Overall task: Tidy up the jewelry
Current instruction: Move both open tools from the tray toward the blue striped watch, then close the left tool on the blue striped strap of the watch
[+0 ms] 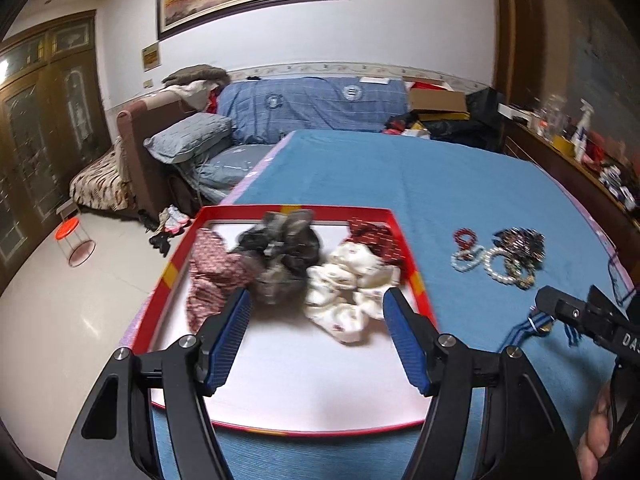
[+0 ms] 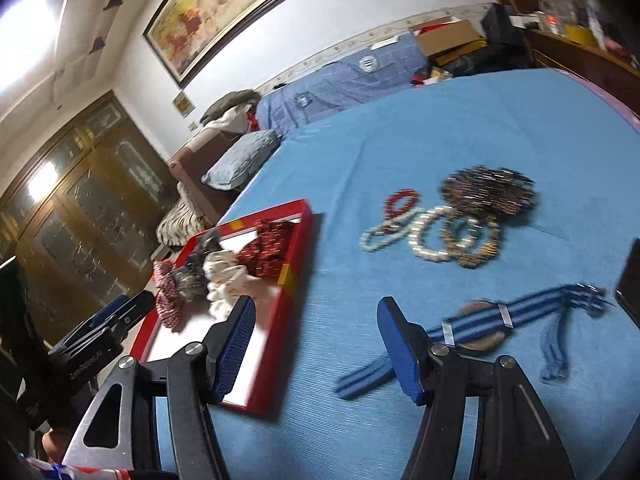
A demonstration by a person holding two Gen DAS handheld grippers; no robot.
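Note:
A red-rimmed white tray (image 1: 406, 248) lies on the blue bed cover and holds several fabric scrunchies (image 1: 280, 256). My left gripper (image 1: 316, 308) is open and empty, hovering over the tray's near half. Beaded bracelets (image 1: 500, 256) lie in a cluster on the cover right of the tray. In the right wrist view the tray (image 2: 294, 280) is at left and the bracelets (image 2: 448, 228) ahead. A blue-striped watch strap (image 2: 492, 320) lies just right of my open, empty right gripper (image 2: 316, 312). The right gripper also shows in the left wrist view (image 1: 568, 304).
The blue bed cover (image 1: 400, 172) stretches back to pillows (image 1: 192, 140) and a folded blue quilt (image 1: 312, 104). A wooden side counter (image 1: 580, 160) with bottles runs along the right. A sofa, a wardrobe and tiled floor with a red stool (image 1: 74, 240) lie left.

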